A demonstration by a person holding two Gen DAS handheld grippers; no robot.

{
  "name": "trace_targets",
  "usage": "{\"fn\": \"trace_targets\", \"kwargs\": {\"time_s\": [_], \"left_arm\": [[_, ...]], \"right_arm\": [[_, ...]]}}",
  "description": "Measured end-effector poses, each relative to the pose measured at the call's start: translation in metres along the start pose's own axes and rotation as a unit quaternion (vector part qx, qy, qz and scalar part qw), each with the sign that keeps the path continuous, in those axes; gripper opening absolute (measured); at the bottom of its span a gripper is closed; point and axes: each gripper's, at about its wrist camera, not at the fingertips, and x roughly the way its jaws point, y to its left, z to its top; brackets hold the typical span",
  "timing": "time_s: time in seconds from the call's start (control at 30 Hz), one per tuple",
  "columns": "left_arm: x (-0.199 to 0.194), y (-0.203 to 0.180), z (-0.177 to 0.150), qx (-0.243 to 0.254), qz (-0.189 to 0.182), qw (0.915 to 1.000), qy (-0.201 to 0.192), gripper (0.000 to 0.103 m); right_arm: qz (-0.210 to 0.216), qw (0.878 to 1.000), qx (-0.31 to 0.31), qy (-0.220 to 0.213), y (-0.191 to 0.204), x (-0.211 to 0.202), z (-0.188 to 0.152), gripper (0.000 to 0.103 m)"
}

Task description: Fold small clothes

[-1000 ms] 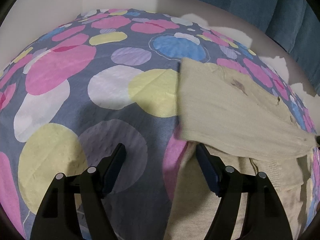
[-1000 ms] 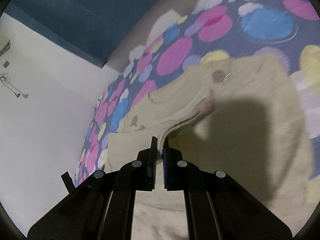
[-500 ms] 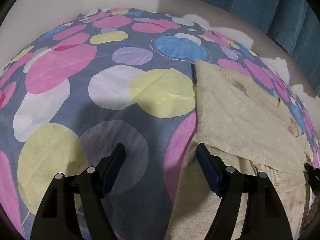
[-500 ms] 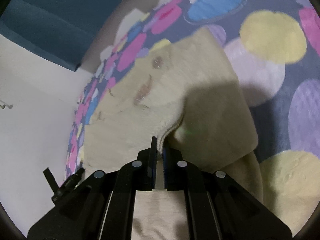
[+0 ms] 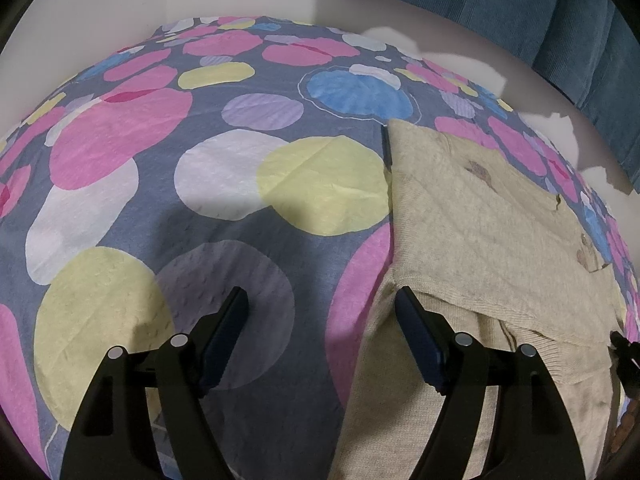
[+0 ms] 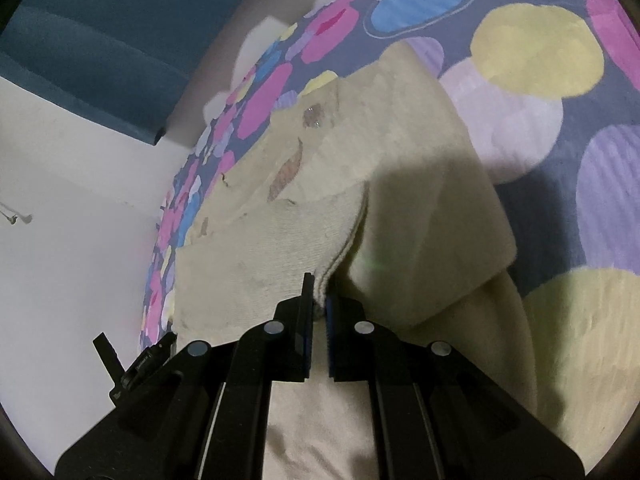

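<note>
A beige knitted garment (image 5: pixel 472 224) lies on the dotted bed sheet (image 5: pixel 200 184), its upper part folded down over the lower part. In the right wrist view the same beige garment (image 6: pixel 400 184) fills the middle, with small brown leaf patches. My right gripper (image 6: pixel 319 300) is shut on the ribbed edge of the folded layer, held low over the cloth beneath. My left gripper (image 5: pixel 320 312) stands open over the sheet at the garment's left edge; its right finger (image 5: pixel 416 328) is by the fold's corner, with nothing between the pads.
A dark blue curtain (image 5: pixel 520 4) hangs behind the bed, against a white wall (image 6: pixel 60 260). The sheet's far edge (image 5: pixel 240 20) meets the wall. Part of the other gripper (image 5: pixel 624 356) shows at the right border of the left wrist view.
The right gripper has carried the garment's edge down and across, so the lifted flap now lies flat over the lower part. The left gripper has stayed put.
</note>
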Motion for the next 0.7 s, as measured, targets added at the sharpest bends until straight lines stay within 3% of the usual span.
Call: {"fn": "trace_targets", "kwargs": {"time_s": [0.3, 0.53, 0.57, 0.67, 0.7], "left_arm": [[0.001, 0.000, 0.000, 0.001, 0.001, 1.0000, 0.000, 0.075], [-0.001, -0.003, 0.000, 0.006, -0.013, 0.9999, 0.003, 0.080], [-0.002, -0.005, -0.001, 0.012, -0.016, 0.9998, 0.006, 0.080], [-0.010, -0.003, -0.006, 0.020, -0.028, 0.9993, 0.012, 0.081], [-0.013, -0.001, -0.008, 0.020, -0.035, 0.9991, 0.015, 0.081]], "right_arm": [[-0.007, 1.000, -0.012, 0.011, 0.002, -0.006, -0.014, 0.005], [0.016, 1.000, -0.001, 0.024, -0.001, -0.018, -0.018, 0.009], [0.016, 1.000, -0.002, 0.022, -0.002, -0.023, -0.019, 0.014], [0.014, 1.000, 0.006, 0.006, -0.013, -0.051, -0.025, 0.046], [0.010, 1.000, 0.008, -0.003, -0.019, -0.063, -0.028, 0.049]]}}
